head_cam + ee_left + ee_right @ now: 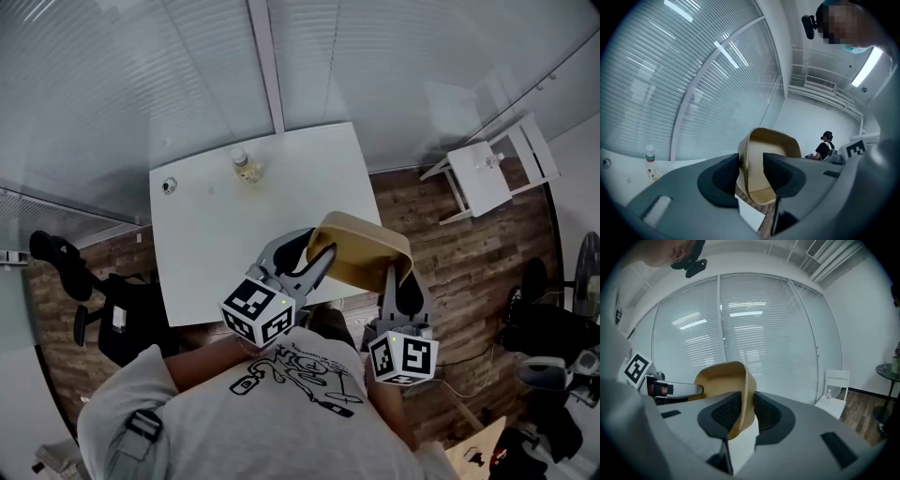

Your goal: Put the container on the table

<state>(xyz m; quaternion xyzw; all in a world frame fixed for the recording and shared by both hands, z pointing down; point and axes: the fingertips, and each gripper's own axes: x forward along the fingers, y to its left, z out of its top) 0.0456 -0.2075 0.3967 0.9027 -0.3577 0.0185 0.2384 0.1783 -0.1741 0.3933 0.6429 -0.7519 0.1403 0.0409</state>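
Both grippers are on the container (361, 246) at once, one on each side, and it hangs in the air by the table's (216, 244) near right corner, partly over the wooden floor (469, 253). It is not down yet.

The left gripper (751, 166) has its fingers (719, 180) clamped across the left wall, one inside the rim and one outside. The right gripper (746, 404) does the same on the opposite wall, its fingers (772, 416) pinched tight on the thin tan plastic. That looks like a sensible grip, since a pinch on each side should keep a wide, light tub from swinging.

The tub sits tipped rather than level, with its open side leaning toward the person's chest. It probably needs levelling before it goes down.

Up ahead the table looks a good landing spot. A bottle (246, 166) stands near the far edge and a small round thing (169, 186) lies at the far left, both well apart from the near half. My guess for the next move is forward and left over that bare white top, then down, with both grips released together so it doesn't tip. The risk I see is that near corner, because setting down too soon would leave the base hanging over the edge.
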